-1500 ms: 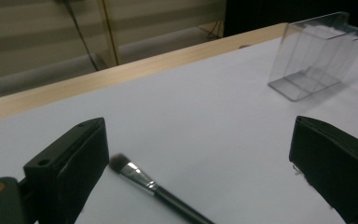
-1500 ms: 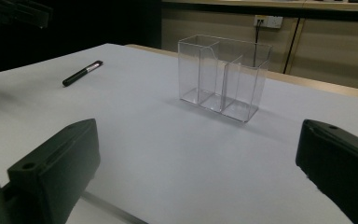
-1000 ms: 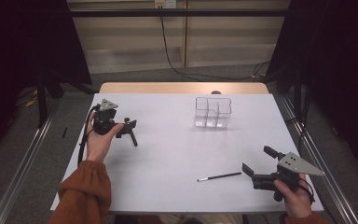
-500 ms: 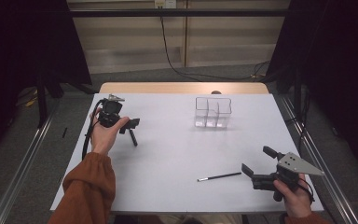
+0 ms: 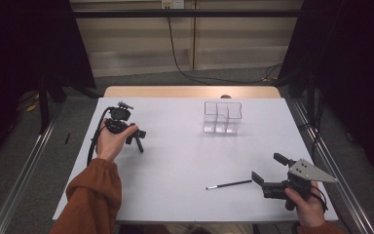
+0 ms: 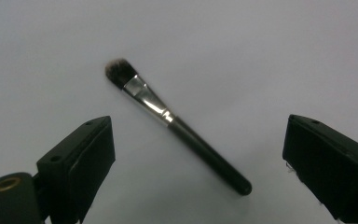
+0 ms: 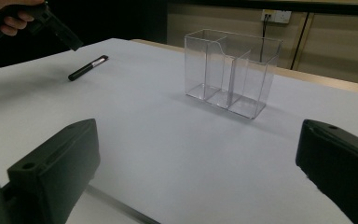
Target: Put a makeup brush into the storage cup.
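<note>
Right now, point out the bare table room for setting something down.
The widest bare patch lies mid-table, bordered by the clear organizer, the thin brush and the makeup brush under the left gripper. The far left corner is bare too. It is tighter near the right gripper.

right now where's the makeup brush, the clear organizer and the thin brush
makeup brush [image 6: 147, 98], left gripper view, silver ferrule
clear organizer [image 5: 222, 117], high view, front wall
thin brush [image 5: 230, 184], high view, mid handle
</note>
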`<state>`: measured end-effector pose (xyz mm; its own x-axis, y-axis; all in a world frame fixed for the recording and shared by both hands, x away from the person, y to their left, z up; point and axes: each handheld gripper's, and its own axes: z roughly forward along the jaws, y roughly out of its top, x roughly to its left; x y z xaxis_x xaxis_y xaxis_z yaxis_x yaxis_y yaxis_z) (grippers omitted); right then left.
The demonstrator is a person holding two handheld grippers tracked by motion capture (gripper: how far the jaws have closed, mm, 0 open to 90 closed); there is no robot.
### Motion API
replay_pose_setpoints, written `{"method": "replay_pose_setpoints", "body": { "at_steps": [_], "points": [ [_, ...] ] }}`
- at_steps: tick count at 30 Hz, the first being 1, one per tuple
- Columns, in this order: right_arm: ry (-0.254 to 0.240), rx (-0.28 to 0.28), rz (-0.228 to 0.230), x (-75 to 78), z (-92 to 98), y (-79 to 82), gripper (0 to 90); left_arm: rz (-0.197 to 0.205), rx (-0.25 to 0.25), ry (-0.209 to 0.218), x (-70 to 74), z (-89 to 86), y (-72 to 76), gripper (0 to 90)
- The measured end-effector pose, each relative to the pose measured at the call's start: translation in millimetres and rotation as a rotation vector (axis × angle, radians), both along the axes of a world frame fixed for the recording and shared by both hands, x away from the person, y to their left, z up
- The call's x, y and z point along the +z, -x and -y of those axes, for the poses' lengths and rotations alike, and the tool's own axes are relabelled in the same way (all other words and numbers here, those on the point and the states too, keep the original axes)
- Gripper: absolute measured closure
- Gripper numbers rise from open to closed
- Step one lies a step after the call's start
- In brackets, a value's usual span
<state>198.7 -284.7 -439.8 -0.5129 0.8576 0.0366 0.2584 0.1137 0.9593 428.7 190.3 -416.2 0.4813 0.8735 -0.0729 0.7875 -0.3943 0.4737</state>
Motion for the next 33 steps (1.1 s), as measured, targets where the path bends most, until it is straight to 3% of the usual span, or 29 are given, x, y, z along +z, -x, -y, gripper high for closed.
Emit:
{"method": "replay_pose_setpoints", "body": {
  "at_steps": [4,9,12,14,19,23,26,30,33],
  "points": [
    [0.004,0.006,-0.007,-0.3,-0.3,-0.1,0.0,-0.061,0.017,-0.071,-5.7,3.2,-3.0,6.4],
    [0.009,0.015,-0.019,-1.2,-1.4,-0.6,0.0,-0.095,0.054,-0.087,-12.2,5.1,-6.0,5.9],
    [0.009,0.017,-0.021,-1.4,-1.5,-0.6,0.0,-0.103,0.059,-0.082,-11.7,6.3,-6.7,5.5],
    [0.011,0.019,-0.028,-1.9,-1.4,-1.2,0.0,-0.1,0.057,-0.104,-11.8,7.9,-7.0,5.3],
    [0.016,0.022,-0.034,-2.3,-2.1,-1.6,0.0,-0.139,0.062,-0.107,-15.3,10.5,-9.5,5.1],
    [0.018,0.027,-0.036,-2.5,-2.2,-1.9,0.0,-0.167,0.079,-0.112,-17.4,13.0,-11.7,11.1],
    [0.018,0.029,-0.037,-2.6,-2.2,-2.3,0.0,-0.165,0.094,-0.109,-16.9,17.1,-12.2,25.3],
    [0.019,0.031,-0.038,-2.6,-2.6,-2.2,0.0,-0.218,0.105,-0.118,-20.5,23.6,-12.7,32.5],
    [0.02,0.031,-0.038,-2.6,-2.4,-2.2,0.0,-0.24,0.143,-0.11,-22.4,23.1,-14.6,36.1]
  ]
}}
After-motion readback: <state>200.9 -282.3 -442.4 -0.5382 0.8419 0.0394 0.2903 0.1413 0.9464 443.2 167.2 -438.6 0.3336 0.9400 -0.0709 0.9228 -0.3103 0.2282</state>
